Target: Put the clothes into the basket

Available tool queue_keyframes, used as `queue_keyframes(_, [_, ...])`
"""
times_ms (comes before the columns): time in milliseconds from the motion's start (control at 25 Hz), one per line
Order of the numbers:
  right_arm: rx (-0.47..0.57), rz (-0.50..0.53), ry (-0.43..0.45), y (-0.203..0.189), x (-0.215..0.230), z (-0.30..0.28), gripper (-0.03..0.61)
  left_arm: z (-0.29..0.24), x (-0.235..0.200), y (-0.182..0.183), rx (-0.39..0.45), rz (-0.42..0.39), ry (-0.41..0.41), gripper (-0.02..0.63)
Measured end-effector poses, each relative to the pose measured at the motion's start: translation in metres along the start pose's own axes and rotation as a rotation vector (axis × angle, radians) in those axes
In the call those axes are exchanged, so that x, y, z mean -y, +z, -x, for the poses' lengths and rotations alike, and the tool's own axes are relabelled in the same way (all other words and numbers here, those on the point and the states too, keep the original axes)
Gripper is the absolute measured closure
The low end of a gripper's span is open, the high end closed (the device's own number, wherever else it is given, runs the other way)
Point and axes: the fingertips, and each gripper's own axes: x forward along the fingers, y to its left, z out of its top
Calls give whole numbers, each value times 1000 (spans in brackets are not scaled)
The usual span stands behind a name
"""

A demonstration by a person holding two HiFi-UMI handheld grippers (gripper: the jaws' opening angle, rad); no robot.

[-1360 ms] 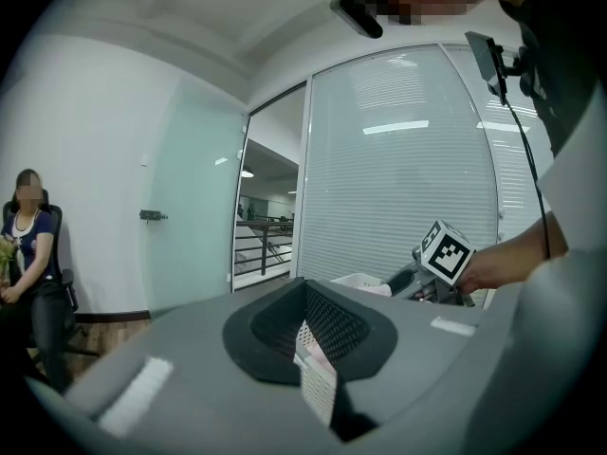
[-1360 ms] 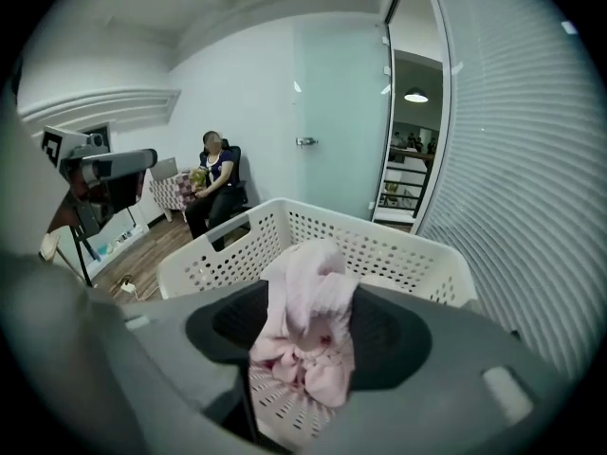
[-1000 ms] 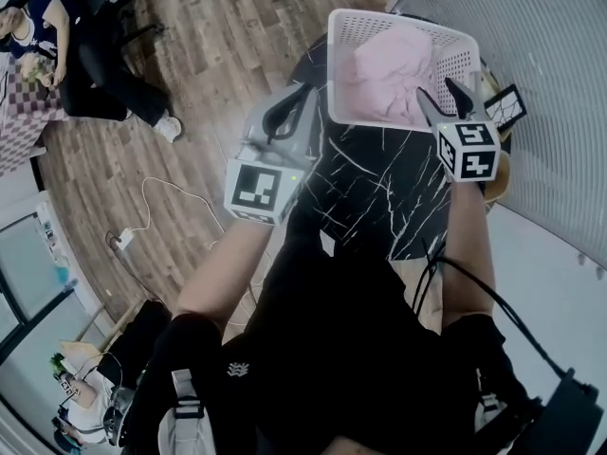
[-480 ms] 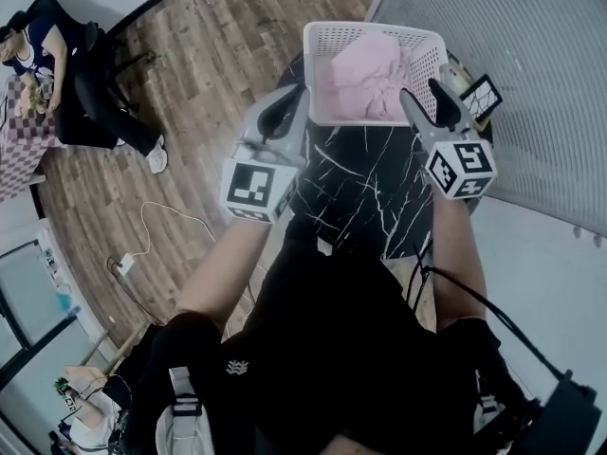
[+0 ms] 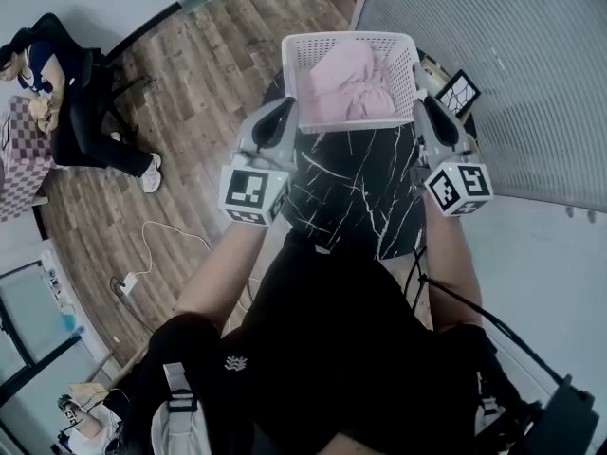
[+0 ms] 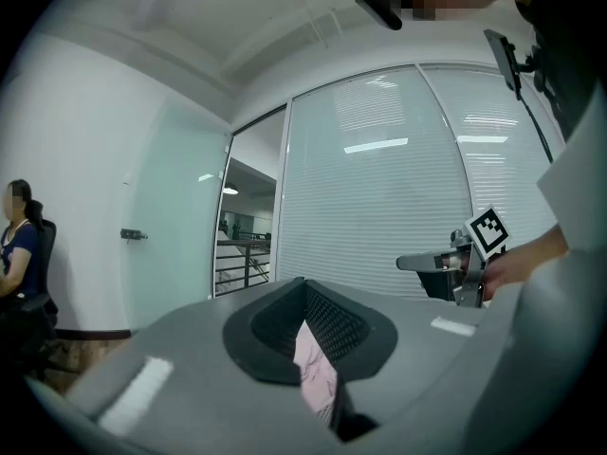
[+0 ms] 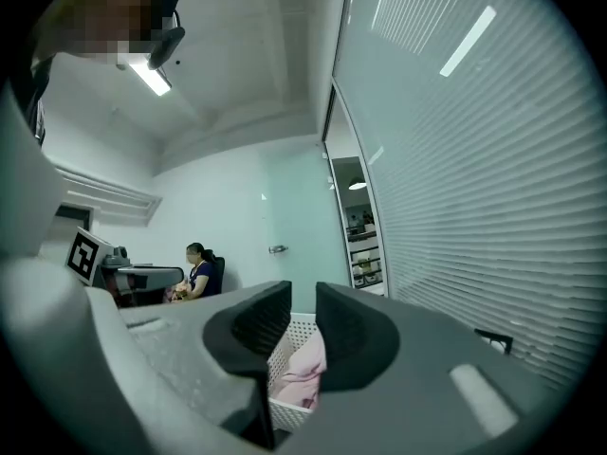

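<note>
- A white perforated plastic basket [image 5: 349, 38] stands at the far edge of a round black marble-patterned table [image 5: 351, 192], with the crumpled pink clothes [image 5: 346, 83] lying inside it.
- The left gripper [image 5: 285, 109] hovers just beside the basket's left wall, its jaws drawn together at the tips; a sliver of pink shows in the slit below them.
- The right gripper [image 5: 424, 104] hangs by the basket's right wall, jaws closing on a narrow gap with nothing between them.
</note>
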Motion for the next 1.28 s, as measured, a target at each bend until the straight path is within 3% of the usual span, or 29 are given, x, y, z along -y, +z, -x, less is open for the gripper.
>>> queue_keyframes(240, [75,52,-24,14,6,25,575,8,7,3,9,-20,5,607])
queue_keyframes(480, [93,162,-59,15,8,46,577,10,12,-16,-33,-11,18,607])
queue_keyframes(720, [46,129,-65,-12,20,55,577,4,13,-31,-57,-10,24,607])
queue_keyframes(1280, [62,145,-100,-5,26,67,577,8,28,-25,-51,-3,15,607])
